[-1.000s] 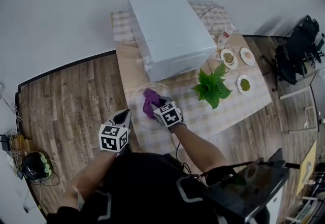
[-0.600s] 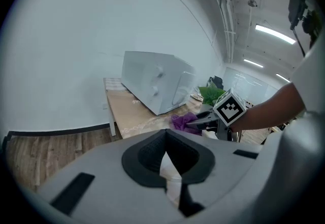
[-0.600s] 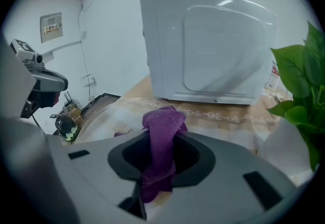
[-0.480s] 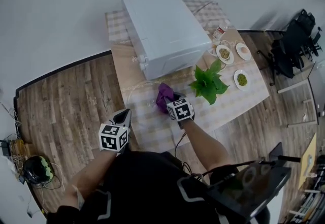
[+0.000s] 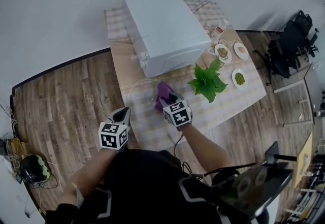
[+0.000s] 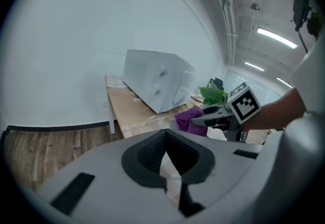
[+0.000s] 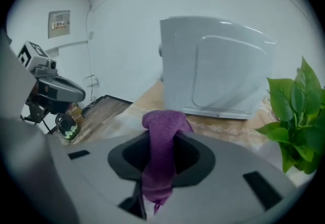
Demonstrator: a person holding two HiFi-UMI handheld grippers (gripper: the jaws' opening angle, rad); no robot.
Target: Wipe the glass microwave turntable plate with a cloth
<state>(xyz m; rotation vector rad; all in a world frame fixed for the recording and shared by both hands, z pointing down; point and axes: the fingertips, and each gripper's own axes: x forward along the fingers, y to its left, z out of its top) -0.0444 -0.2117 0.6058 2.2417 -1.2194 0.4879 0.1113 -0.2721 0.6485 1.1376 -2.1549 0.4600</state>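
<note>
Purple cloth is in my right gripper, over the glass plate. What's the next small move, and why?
Probably press the right gripper down and sweep sideways across the clear glass turntable plate. Its jaws are shut on the purple cloth, which is bunched over the plate's far side in front of the white microwave. The left gripper seems shut on the plate's near rim, steadying it.

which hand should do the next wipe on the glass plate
Right. Its tongs grip the purple cloth over the glass turntable plate; the left tongs appear to pinch the plate's rim and carry no cloth.
</note>
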